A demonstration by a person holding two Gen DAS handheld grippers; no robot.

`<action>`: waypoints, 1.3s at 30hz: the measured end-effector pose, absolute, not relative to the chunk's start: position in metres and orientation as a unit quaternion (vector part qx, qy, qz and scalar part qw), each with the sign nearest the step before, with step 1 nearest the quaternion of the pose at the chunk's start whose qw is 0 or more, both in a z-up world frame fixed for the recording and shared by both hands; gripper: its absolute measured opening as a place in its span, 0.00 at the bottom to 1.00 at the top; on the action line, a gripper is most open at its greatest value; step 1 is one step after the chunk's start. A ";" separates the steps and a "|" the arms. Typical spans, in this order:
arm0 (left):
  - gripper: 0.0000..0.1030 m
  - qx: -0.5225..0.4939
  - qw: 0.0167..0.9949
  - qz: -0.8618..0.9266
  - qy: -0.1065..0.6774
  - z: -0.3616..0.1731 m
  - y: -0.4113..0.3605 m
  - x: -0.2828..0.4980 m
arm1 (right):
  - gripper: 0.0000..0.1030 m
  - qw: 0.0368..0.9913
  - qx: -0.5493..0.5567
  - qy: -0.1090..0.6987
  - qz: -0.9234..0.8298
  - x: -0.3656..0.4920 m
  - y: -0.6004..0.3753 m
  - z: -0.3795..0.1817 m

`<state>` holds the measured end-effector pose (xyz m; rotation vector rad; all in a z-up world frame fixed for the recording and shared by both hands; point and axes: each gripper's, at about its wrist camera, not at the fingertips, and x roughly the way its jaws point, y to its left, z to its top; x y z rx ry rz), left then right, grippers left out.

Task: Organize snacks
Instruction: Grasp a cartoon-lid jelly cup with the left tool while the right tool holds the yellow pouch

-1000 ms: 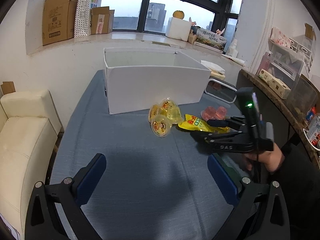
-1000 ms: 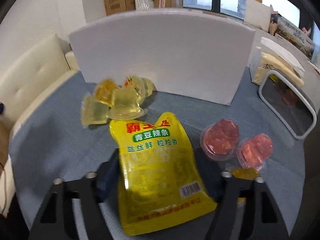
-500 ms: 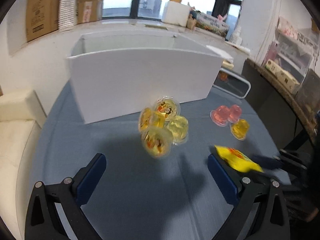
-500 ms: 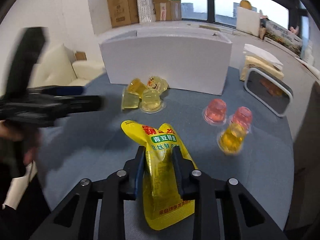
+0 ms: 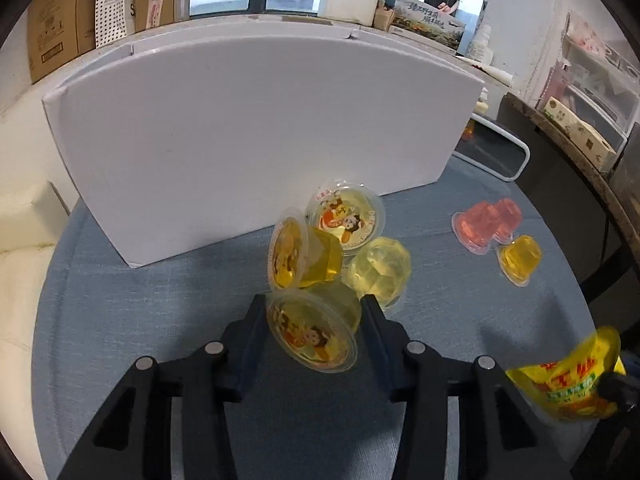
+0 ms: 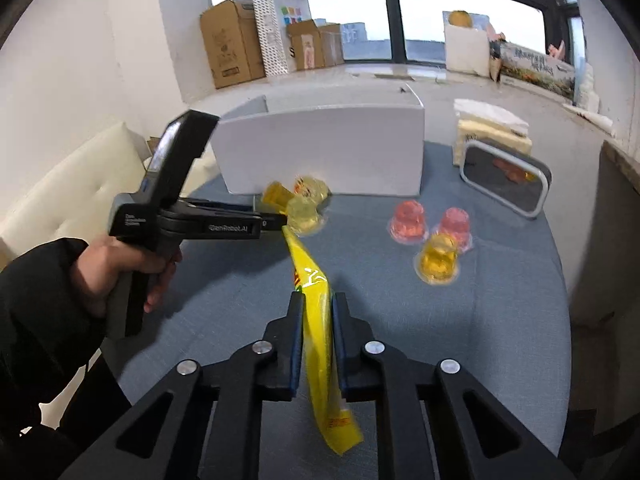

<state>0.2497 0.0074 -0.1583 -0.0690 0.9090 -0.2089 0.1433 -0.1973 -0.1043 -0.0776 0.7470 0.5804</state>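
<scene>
My left gripper [image 5: 314, 304] is shut on a yellow jelly cup [image 5: 314, 330] at the near edge of a cluster of yellow jelly cups [image 5: 340, 248] in front of the white box [image 5: 256, 128]. My right gripper [image 6: 316, 304] is shut on a yellow snack pouch [image 6: 316, 320] and holds it on edge above the blue tabletop; the pouch also shows in the left wrist view [image 5: 572, 384]. The left gripper [image 6: 276, 222] shows in the right wrist view beside the cups [image 6: 304, 210]. The white box [image 6: 324, 152] stands behind them.
Two pink jelly cups [image 5: 486, 222] and an orange one [image 5: 520, 258] sit on the right of the table [image 5: 120, 320]. A grey-lidded container [image 6: 506, 184] stands right of the box. A cream sofa [image 6: 68, 188] is at the left, shelves at the right.
My left gripper moved forward to the yellow cup cluster and closed on the nearest cup. My right gripper lifted the yellow pouch off the table and turned it on edge.
</scene>
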 end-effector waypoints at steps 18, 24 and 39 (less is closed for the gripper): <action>0.49 -0.051 0.920 -0.149 0.359 -0.093 0.025 0.171 | 0.00 0.898 -0.040 0.328 0.291 0.153 -0.185 -0.073; 0.49 -0.050 0.917 -0.159 0.363 -0.097 0.020 0.164 | 1.00 0.900 -0.013 0.366 0.235 0.164 -0.217 -0.108; 0.49 -0.040 0.911 -0.172 0.374 -0.104 0.011 0.160 | 0.86 0.875 -0.067 0.427 0.218 0.184 -0.194 -0.172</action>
